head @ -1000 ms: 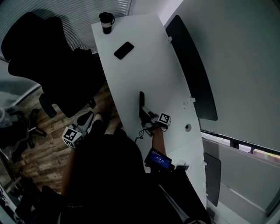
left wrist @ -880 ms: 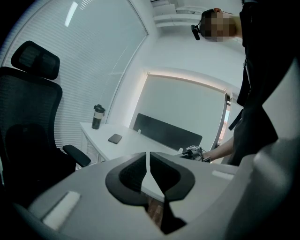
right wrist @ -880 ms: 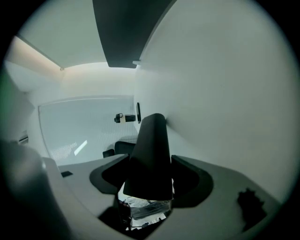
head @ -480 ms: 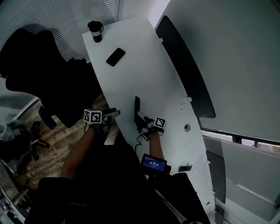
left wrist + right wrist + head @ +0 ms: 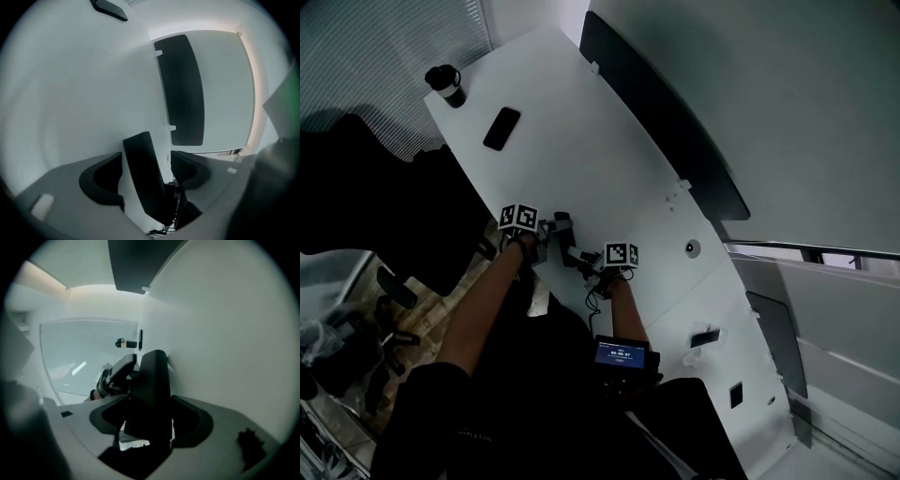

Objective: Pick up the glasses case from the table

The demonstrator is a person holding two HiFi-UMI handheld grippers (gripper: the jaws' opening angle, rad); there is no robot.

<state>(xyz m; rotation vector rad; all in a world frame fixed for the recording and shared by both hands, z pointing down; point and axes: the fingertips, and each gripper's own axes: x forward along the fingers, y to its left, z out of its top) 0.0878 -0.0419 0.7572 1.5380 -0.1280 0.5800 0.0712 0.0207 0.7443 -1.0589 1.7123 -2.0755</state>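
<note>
Jaws of right tool clamp glasses case at table edge. Left tool jaws are opening, glasses case between them, pads clear of it.

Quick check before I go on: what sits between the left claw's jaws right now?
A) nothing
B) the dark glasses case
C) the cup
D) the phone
B: the left gripper view shows the glasses case standing between the opening jaws of the left claw, with a gap still beside it.
</note>
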